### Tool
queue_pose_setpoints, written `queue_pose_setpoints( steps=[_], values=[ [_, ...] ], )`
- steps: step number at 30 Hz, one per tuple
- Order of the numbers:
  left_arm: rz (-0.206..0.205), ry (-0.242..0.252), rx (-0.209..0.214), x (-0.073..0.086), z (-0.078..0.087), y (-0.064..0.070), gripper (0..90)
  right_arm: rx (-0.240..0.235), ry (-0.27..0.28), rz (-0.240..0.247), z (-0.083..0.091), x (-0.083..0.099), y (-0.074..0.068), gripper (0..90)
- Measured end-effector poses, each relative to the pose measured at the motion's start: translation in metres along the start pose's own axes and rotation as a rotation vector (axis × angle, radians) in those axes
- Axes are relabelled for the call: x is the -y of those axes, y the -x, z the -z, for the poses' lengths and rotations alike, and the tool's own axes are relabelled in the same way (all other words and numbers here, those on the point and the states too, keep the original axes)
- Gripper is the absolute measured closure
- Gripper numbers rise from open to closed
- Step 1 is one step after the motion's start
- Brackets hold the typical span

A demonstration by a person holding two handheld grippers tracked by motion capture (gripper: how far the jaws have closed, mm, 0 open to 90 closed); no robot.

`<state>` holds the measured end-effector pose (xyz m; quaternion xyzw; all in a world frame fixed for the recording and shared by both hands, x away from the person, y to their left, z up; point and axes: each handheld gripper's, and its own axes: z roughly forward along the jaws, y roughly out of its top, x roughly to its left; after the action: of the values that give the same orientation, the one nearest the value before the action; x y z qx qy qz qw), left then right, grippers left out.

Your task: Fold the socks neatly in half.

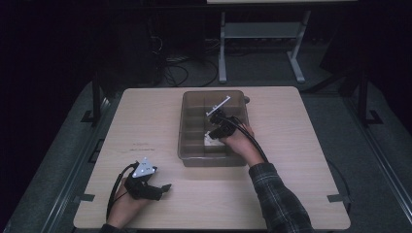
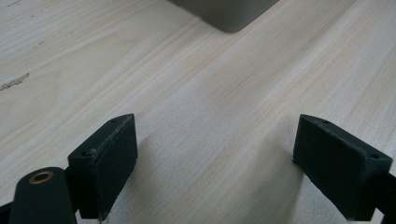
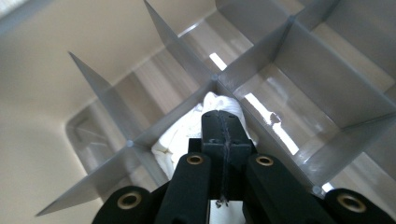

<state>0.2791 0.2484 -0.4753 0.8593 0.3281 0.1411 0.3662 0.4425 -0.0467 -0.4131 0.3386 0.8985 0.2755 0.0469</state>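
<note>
A grey divided bin (image 1: 194, 145) is seen near the middle of a light wooden table (image 1: 145, 121), with the right gripper (image 1: 217, 130) lowered into it from above by a hand in a plaid sleeve (image 1: 279, 199). In the right gripper view, the fingers (image 3: 223, 128) are shown pressed together over a crumpled white cloth (image 3: 175, 137), which lies in one compartment of the bin (image 3: 116, 56), bunched against the spot where two dividers cross (whether a fold of the cloth is caught between the pads cannot be told, as the tips are buried in it). In the high view the cloth (image 1: 211, 140) appears as a pale patch in a compartment on the bin's near half, just beside the person's hand.

The left gripper (image 1: 163, 190) is held low over the table's near left part, well apart from the bin. In the left gripper view its fingers (image 2: 109, 161) are seen spread wide with bare table (image 2: 215, 154) between them, nothing gripped, and a corner of the bin (image 2: 229, 14) is visible at the top edge.
</note>
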Motion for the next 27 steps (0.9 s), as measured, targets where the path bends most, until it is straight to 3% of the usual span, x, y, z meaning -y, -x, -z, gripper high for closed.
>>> queue_pose_setpoints(
  steps=[2,4,15,23,27],
  values=[
    [-0.005,-0.002,-0.001,0.0,0.0,0.0,13.2,0.007,-0.01,0.0,-0.002,0.0,0.0,89.8],
    [-0.001,0.001,-0.002,0.0,0.0,0.0,13.2,0.036,-0.061,0.002,-0.012,0.003,0.002,89.9],
    [-0.005,-0.001,-0.002,0.0,0.0,0.0,13.2,0.019,-0.036,-0.008,-0.01,0.007,0.003,88.6],
    [-0.004,0.0,-0.003,0.0,0.0,0.0,13.2,-0.035,0.042,-0.021,0.006,0.013,0.003,73.1],
    [-0.005,0.001,-0.002,0.0,0.0,0.0,13.2,-0.065,0.094,-0.044,0.017,0.015,0.005,56.7]
  ],
)
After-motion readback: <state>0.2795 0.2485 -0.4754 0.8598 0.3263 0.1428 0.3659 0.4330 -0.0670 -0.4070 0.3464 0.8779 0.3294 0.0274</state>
